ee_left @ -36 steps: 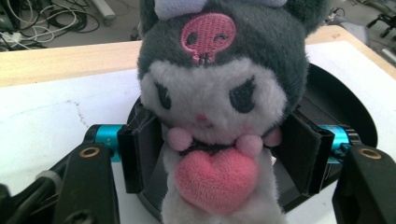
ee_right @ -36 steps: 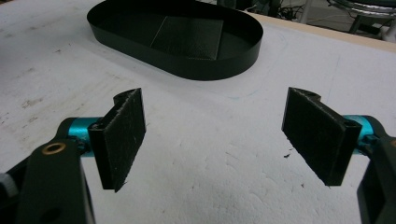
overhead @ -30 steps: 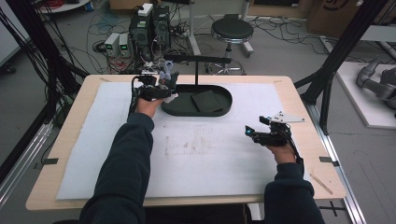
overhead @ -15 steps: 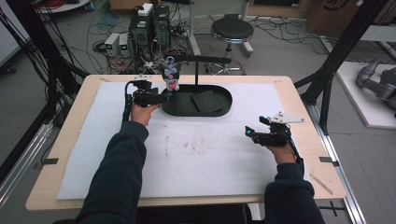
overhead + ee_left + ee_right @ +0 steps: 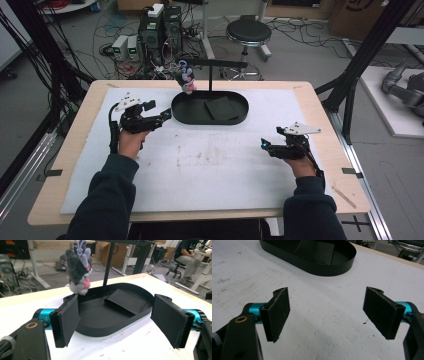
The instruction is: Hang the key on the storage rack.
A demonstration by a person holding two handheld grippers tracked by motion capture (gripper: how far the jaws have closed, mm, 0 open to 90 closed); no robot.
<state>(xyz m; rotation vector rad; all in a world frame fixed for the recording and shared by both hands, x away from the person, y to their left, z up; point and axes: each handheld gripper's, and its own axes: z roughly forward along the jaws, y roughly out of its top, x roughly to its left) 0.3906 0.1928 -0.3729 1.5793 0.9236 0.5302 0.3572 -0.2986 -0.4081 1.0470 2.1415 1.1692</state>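
A black oval tray stands at the back middle of the table, with a flat black folded item inside it. A small grey and pink plush toy hangs from a black stand's arm above the tray's left end. My left gripper is open just left of the tray, jaws facing it, holding nothing. My right gripper rests open over the white mat at the right, empty.
A white mat covers the wooden table. The black stand's post rises behind the tray. Computers, cables and a stool sit on the floor beyond the far edge.
My left gripper let go of the plush toy and drew back leftwards and towards me; the toy now hangs free from the stand. The right gripper has stayed put.
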